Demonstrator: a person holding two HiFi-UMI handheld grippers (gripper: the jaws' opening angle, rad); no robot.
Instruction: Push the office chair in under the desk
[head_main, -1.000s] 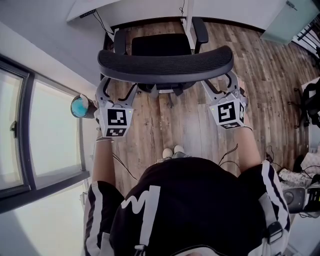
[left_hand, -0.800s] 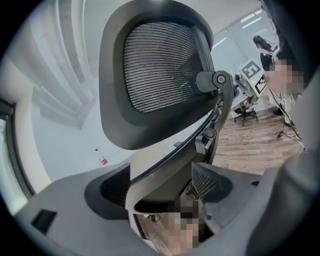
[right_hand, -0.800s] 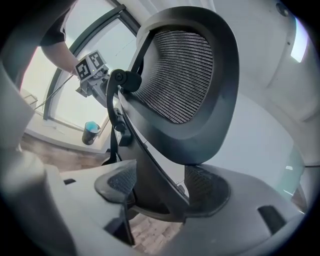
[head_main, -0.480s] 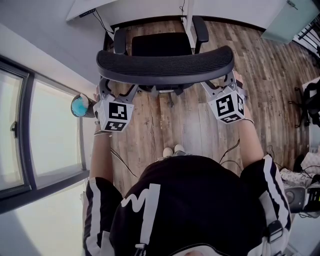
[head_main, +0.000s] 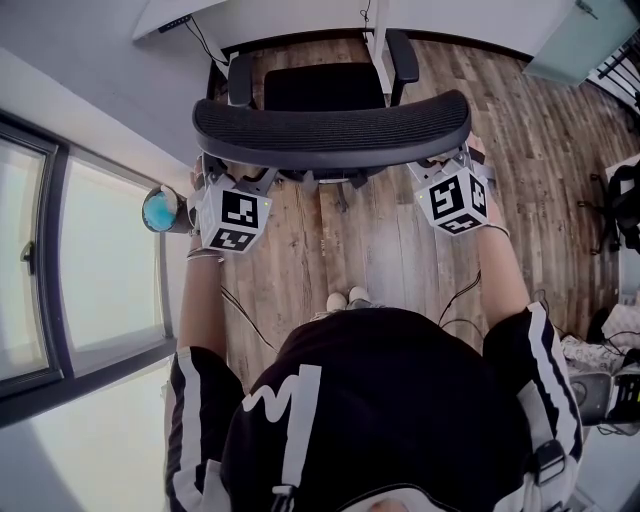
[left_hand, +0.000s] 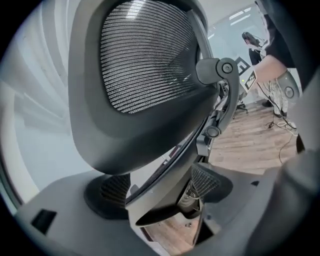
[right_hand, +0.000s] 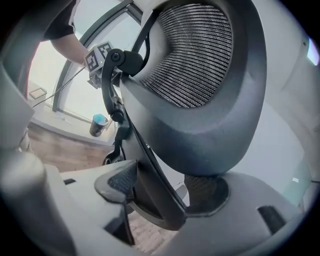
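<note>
Left gripper (head_main: 235, 178) and right gripper (head_main: 440, 168) each clamp on the lower edge of the chair's backrest (head_main: 330, 125), one at either end. In the left gripper view the left gripper (left_hand: 160, 187) has its pads apart only as wide as the grey frame bar wedged between them, and the right gripper (right_hand: 160, 187) shows the same in its own view. The chair (head_main: 325, 90) is black, with a wide curved mesh backrest, a square padded seat and two armrests. It stands on the wood-plank floor (head_main: 370, 240) between the person and the white desk (head_main: 280, 18). It faces the desk with its back to the person, and the long axis of the backrest runs left to right, roughly parallel to the desk's front edge. Compared with half a second ago, both grippers and the chair have shifted slightly toward the desk, and the person's arms reach further out. Most of the seat shows short of the desk's edge. A blue cup (head_main: 158, 212) sits by the window (head_main: 90, 260), just beside the left gripper.
</note>
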